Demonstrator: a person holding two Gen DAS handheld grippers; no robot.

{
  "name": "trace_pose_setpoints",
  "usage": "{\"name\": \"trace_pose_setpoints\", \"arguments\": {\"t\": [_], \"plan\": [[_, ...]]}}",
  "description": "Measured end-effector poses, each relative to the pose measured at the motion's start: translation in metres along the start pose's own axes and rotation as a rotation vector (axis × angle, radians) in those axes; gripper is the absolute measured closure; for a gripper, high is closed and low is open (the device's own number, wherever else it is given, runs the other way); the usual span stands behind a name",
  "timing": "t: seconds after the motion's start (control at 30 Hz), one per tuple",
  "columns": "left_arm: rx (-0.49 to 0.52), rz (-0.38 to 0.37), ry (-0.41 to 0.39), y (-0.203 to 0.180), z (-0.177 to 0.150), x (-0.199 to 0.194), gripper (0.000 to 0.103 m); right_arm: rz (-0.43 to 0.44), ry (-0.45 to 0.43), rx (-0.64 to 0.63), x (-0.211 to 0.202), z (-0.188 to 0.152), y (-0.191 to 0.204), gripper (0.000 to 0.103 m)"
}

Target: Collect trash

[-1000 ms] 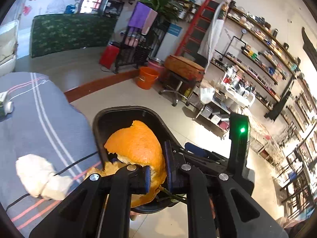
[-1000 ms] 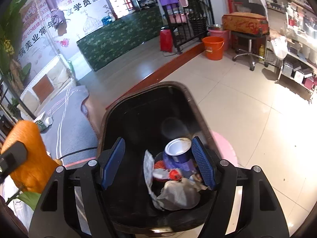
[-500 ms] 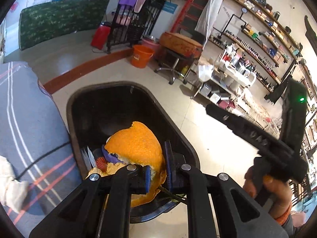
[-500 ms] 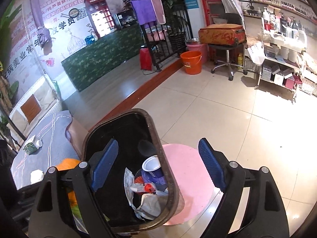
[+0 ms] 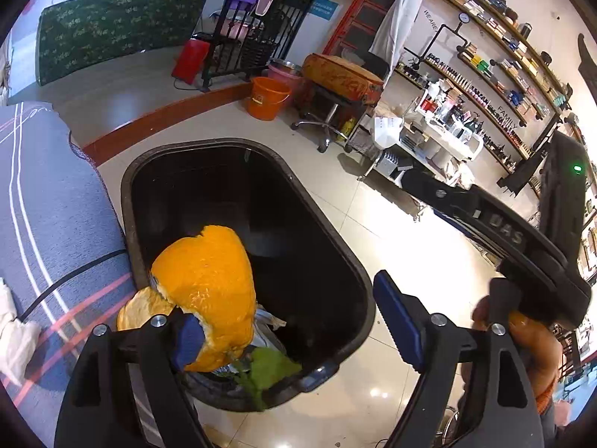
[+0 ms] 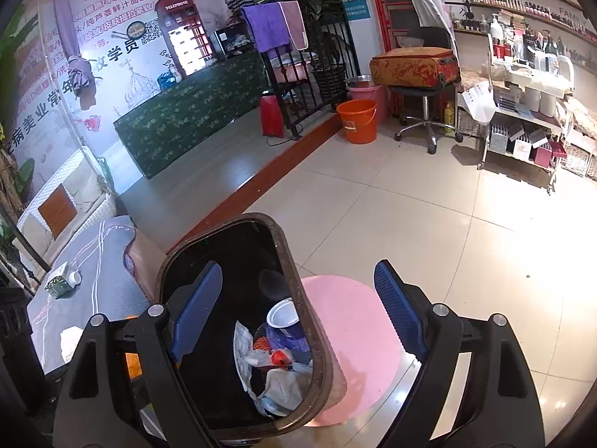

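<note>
Left claw (image 5: 291, 317) opening, orange peel (image 5: 209, 295) against one pad; right claw (image 6: 294, 313) open, showing binned can (image 6: 285, 323).

Below the jaws, the bin (image 5: 238, 171) looked like glossy black plastic; the orange peel (image 5: 209, 272) was dimpled, the floor (image 6: 429, 224) polished tile.

— What's under the right claw (image 6: 298, 321)?

— A black bin (image 6: 238, 257) on the tiled floor (image 6: 429, 224), with a pink mat (image 6: 354, 321) just beside it. The jaws stand wide, nothing between the pads.

— And inside the bin?

— A blue can (image 6: 285, 326) with its top open, crumpled wrappers (image 6: 276, 380) and something red. Left of the bin is a grey striped bed (image 6: 93, 280). An orange bucket (image 6: 357, 120) stands well apart, near a step.
</note>
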State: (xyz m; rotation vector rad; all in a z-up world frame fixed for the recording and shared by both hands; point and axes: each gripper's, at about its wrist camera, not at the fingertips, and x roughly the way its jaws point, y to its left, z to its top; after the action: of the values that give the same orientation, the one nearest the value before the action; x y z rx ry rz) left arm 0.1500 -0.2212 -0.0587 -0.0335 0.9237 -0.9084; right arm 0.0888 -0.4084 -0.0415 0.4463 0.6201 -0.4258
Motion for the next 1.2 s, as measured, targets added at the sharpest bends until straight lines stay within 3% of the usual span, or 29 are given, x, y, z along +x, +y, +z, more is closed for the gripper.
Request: {"name": "trace_pose_setpoints", "arguments": {"t": [0.4, 0.53, 1.03, 1.2], "plan": [[0.023, 0.057, -0.063, 0.006, -0.005, -0.043, 0.019, 0.048, 0.034, -0.031, 0.009, -0.002, 0.024, 0.02], [0.026, 0.068, -0.141, 0.008, -0.001, -0.065, 0.009, 0.08, 0.059, -0.053, 0.014, -0.007, 0.036, 0.02], [-0.015, 0.087, -0.189, 0.035, -0.002, -0.074, 0.009, 0.104, 0.082, -0.09, 0.018, -0.012, 0.052, 0.02], [-0.032, 0.131, -0.214, 0.046, -0.003, -0.084, 0.009, 0.122, 0.093, -0.096, 0.019, -0.017, 0.052, 0.02]]}}
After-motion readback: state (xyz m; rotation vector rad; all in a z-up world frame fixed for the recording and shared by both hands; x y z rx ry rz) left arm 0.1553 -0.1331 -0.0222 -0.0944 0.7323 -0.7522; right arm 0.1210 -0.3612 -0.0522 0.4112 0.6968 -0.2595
